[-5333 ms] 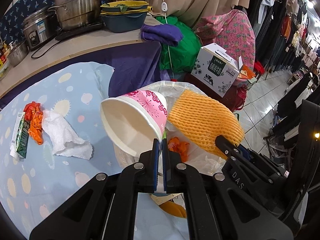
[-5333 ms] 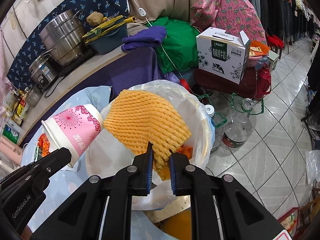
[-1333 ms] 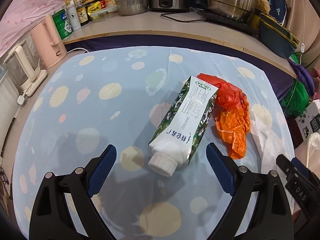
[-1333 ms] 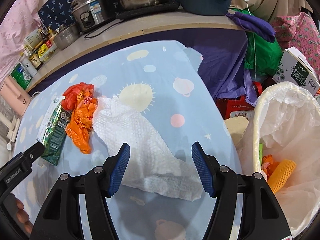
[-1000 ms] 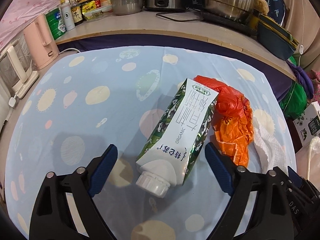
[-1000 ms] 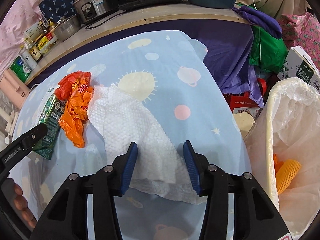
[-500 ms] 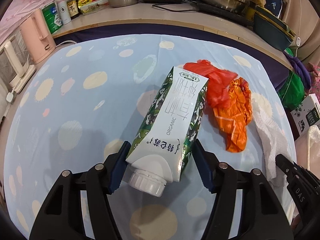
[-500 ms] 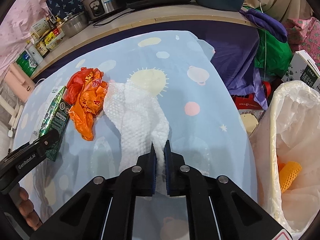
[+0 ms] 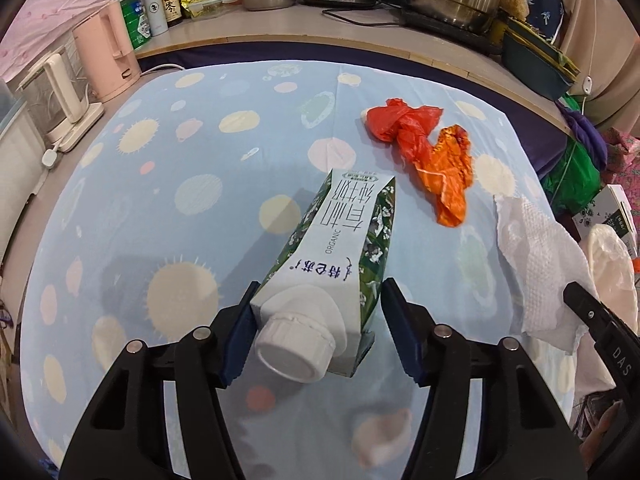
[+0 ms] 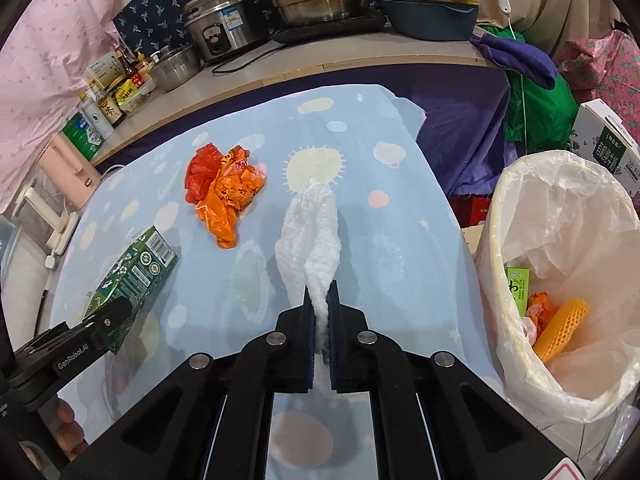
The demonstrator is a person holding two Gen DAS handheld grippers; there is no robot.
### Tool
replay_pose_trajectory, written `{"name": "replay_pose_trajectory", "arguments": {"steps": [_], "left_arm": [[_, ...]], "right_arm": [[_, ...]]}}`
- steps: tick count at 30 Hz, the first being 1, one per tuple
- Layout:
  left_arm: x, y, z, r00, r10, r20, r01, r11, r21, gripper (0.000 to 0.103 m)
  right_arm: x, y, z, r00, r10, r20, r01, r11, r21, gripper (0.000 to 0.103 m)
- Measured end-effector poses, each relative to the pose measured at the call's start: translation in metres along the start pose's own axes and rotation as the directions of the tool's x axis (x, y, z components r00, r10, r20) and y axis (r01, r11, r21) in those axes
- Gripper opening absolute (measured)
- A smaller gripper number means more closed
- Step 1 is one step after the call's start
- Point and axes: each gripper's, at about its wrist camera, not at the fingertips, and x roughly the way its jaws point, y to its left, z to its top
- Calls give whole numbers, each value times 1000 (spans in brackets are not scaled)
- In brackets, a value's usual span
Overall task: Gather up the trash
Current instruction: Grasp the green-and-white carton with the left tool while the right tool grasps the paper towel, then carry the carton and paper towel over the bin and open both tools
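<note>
Milk carton [image 9: 340, 248]: lying cap-first between the jaws of the left gripper [image 9: 318, 336]. The near end appears raised off the blue spotted tablecloth [image 9: 160, 160]. The jaws have just been closing on it; the left pad is seen against its side, while a thin gap seems to remain at the right pad, so a firm clamp cannot be confirmed.
Paper towel [image 10: 312, 248]: pinched at its near end by the right gripper [image 10: 320, 336], whose jaws are pressed together on it; the rest trails forward over the cloth.
Orange and red plastic bags [image 10: 224, 192]: left crumpled on the cloth, beyond the carton and beside the towel, touched by neither gripper.
Trash bin [image 10: 496, 280]: lined with a clear bag, placed off the table's right edge; an orange foam net [image 10: 564, 328] and scraps are already inside.
Step in hand: two pieces are judged to be picked up at once, one per hand.
Next move: both are to be carried right, over the bin's rim, and released; the carton's grip should be checked first.
Pose: both grippers are pointed steeply downward at the table, side by side.
</note>
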Motion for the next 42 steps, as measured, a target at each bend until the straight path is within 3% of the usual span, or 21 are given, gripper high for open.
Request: {"name": "replay_pose_trajectory", "arguments": {"steps": [11, 26, 42], "left_arm": [[-57, -26, -30, 999, -41, 32, 39, 997, 64, 54], [-106, -78, -47, 990, -124, 73, 110, 979, 174, 51], [-152, -180, -20, 948, -294, 124, 240, 914, 328, 51]], "right_arm": [[-65, -11, -20, 997, 34, 75, -34, 999, -5, 5], [-122, -37, -23, 984, 28, 178, -35, 999, 38, 5], [-176, -116, 5, 947, -80, 310, 25, 983, 180, 5]]}}
